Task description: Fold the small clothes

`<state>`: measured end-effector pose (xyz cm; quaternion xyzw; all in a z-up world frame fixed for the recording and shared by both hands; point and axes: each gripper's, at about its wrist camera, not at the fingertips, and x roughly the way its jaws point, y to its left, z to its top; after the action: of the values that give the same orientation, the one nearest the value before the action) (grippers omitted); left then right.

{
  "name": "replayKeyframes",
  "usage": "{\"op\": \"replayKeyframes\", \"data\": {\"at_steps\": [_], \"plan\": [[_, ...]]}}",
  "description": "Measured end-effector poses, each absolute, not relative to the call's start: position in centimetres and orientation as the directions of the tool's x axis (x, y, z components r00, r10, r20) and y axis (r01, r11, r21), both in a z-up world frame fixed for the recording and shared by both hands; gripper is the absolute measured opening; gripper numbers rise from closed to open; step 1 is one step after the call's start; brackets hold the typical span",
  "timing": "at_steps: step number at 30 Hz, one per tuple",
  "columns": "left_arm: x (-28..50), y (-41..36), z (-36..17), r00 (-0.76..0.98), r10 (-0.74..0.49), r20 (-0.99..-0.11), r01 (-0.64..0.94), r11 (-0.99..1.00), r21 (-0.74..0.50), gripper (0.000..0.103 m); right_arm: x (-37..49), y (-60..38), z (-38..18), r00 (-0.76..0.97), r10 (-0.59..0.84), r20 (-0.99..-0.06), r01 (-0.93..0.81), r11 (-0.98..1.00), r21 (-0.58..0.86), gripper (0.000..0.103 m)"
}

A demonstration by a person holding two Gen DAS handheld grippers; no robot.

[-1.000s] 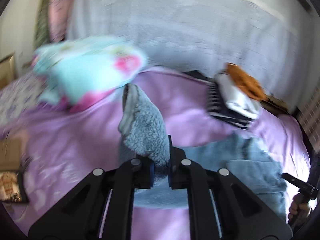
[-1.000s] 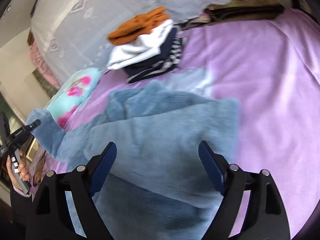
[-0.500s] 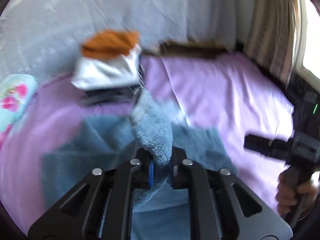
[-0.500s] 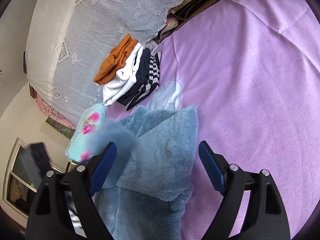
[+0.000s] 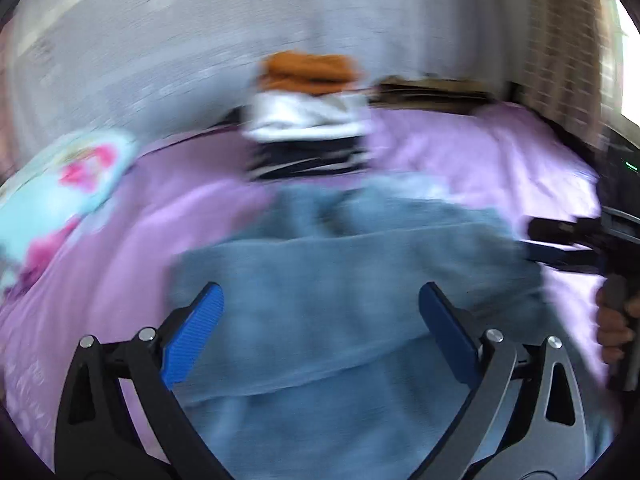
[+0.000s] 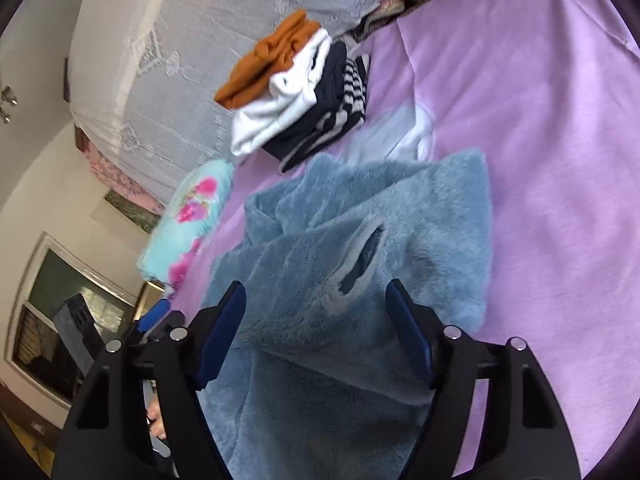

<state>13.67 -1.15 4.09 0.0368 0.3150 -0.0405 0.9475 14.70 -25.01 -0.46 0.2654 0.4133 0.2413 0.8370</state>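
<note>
A fluffy blue fleece garment [image 5: 340, 264] lies on the purple bed sheet [image 5: 460, 152], its sleeve folded across the body. The sleeve's cuff [image 6: 360, 260] gapes open on top. My left gripper [image 5: 320, 296] hovers over the fleece, its jaws opening wide and holding nothing. My right gripper [image 6: 316, 292] hangs above the same garment [image 6: 400, 220] near the cuff. Its jaws are closing, but the pads stand apart from the cloth. In the blurred left wrist view the right gripper [image 5: 560, 240] shows at the right edge, held by a hand [image 5: 612, 332].
A stack of folded clothes [image 6: 296, 92], orange on top, then white, navy and striped, sits beyond the fleece against a grey lace cover [image 6: 180, 60]. A turquoise flowered pillow [image 6: 192, 216] lies to the left. Purple sheet [image 6: 540, 120] stretches to the right.
My left gripper carried the sleeve rightward over the garment, then let go and spread wide. The sleeve now rests on the body. The right gripper's jaws have narrowed a little.
</note>
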Motion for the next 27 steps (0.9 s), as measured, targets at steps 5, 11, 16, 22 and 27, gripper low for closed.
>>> {"op": "replayKeyframes", "data": {"at_steps": [5,11,16,22,27], "plan": [[16.7,6.7,0.8,0.707,0.035,-0.706,-0.103,0.993,-0.053,0.099,14.6,-23.8,0.1,0.616,0.543,-0.571,-0.205,0.81,0.55,0.01],[17.9,8.9,-1.6,0.643,-0.003,-0.766,-0.134,0.984,-0.117,0.101,15.3,-24.4,-1.7,0.597,0.435,-0.674,-0.161,0.888,0.43,0.01],[17.2,8.9,-0.8,0.657,0.017,-0.754,-0.142,0.985,-0.102,0.1,14.7,-29.0,-0.9,0.632,0.516,-0.578,-0.098,0.793,0.601,0.017],[15.5,7.8,4.1,0.75,-0.108,-0.652,-0.024,0.982,-0.19,0.099,15.1,-24.5,2.6,0.626,0.577,-0.525,-0.245,0.785,0.569,0.019],[19.5,3.9,3.6,0.707,-0.197,-0.679,0.073,0.976,-0.207,0.099,18.4,-19.9,-0.6,0.517,0.604,-0.606,-0.249,0.784,0.569,0.018]]}}
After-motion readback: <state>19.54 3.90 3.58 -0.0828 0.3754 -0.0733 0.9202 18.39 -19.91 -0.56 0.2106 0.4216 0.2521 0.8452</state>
